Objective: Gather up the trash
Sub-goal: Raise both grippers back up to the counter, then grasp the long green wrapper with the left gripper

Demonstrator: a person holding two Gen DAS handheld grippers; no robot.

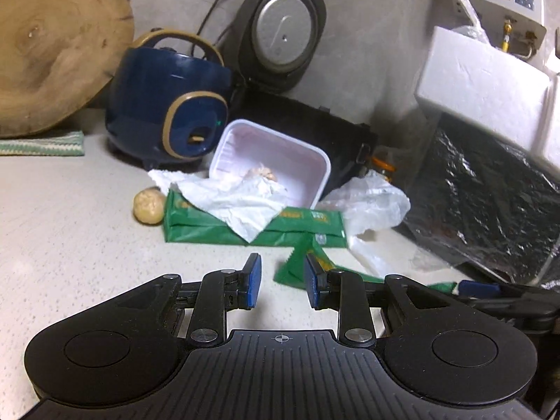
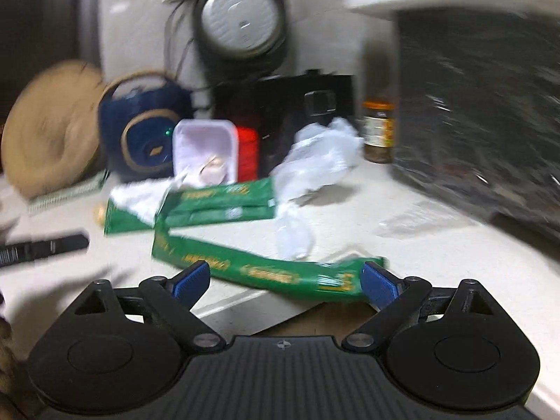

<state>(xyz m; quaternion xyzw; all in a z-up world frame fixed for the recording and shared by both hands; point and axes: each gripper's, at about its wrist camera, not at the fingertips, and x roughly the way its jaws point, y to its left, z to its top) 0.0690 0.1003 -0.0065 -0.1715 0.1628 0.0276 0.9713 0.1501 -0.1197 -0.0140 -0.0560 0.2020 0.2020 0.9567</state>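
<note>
Trash lies on a pale counter. A white plastic tray (image 1: 273,154) (image 2: 206,147) with a food scrap in it leans on crumpled white paper (image 1: 241,199). The paper covers a flat green packet (image 1: 217,224) (image 2: 217,203). A long green wrapper strip (image 1: 297,262) (image 2: 245,266) runs toward the counter edge, and a clear plastic bag (image 1: 371,203) (image 2: 322,154) lies to its right. My left gripper (image 1: 282,281) hovers open just short of the strip, with nothing between its pads. My right gripper (image 2: 284,278) is wide open, raised over the strip's near end, not pressing it. The right wrist view is blurred.
A blue rice cooker (image 1: 168,105), a round wooden board (image 1: 52,45) and a black appliance with its lid up (image 1: 283,28) stand behind. A white foam box (image 1: 490,94) sits on a black foil-wrapped bulk (image 1: 490,203) at the right. A jar (image 2: 378,129) and a yellowish lump (image 1: 148,206) are nearby.
</note>
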